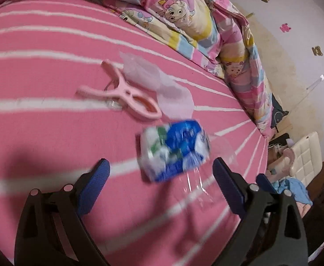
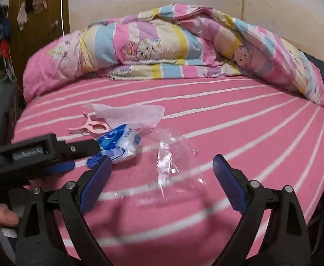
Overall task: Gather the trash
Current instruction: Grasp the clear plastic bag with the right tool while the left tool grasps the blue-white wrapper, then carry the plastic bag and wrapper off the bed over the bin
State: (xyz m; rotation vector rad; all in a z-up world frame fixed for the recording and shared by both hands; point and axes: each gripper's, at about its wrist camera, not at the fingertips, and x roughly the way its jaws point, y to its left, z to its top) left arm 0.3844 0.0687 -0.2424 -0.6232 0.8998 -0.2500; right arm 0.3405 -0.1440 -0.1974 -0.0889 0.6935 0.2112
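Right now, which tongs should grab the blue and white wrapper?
Left. The left tongs are open with the blue and white wrapper lying just ahead between the tips. The right tongs are also open, but face the clear plastic film, with the wrapper off to their left.

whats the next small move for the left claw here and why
Probably ease the left claw forward and down, then shut it on the blue and white packet. The claw is open, and the packet lies on the pink striped sheet just ahead, roughly centred in the gap and not yet gripped.
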